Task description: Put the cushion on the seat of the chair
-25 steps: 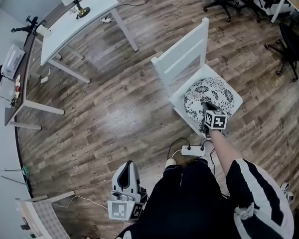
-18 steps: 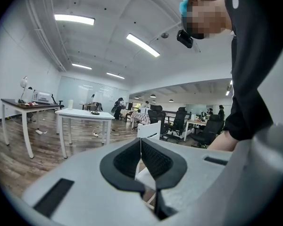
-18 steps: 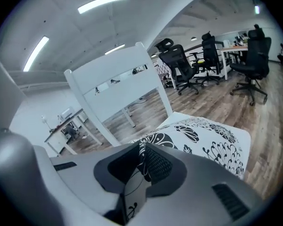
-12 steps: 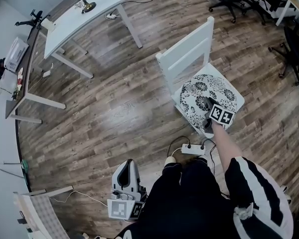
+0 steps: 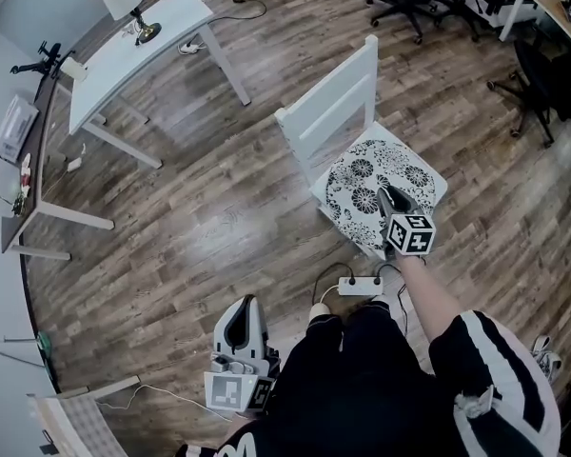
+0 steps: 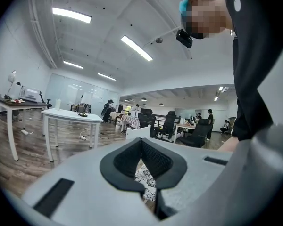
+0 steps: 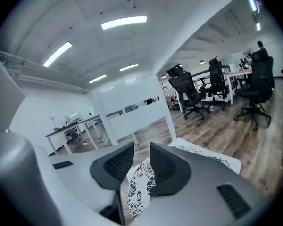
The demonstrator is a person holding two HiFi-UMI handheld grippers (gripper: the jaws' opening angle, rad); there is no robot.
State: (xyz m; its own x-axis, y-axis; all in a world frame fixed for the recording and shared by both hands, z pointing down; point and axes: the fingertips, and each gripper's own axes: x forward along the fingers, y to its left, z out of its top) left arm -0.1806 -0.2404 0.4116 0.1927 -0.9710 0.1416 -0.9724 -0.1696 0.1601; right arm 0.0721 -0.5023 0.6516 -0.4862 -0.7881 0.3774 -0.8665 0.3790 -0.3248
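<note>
Upper left: white desk (image 5: pixel 138 50), well apart from the work.

Lower left: left gripper (image 5: pixel 242 310) hangs low beside the person's leg, far from the chair. Its own view shows the 2 pads pressed tip to tip, nothing between.

Centre: white chair (image 5: pixel 328 112), backrest toward upper left. The patterned cushion (image 5: pixel 371 181) lies on its seat, covering most of it; a strip of bare seat shows along the near edge.

Just right of centre: right gripper (image 5: pixel 384 194) sits over the cushion's near edge. Its view shows the jaws a little apart, cushion print visible through the gap below, nothing pinched.

Change over the last second: the cushion looked rounder and bunched, now it is spread flatter and wider across the seat, with the right gripper still at its front edge.

Reading: placement looks essentially done; what likely remains is pulling the right gripper clear.

Upper right: dark office chairs (image 5: pixel 542 74), uninvolved.
</note>
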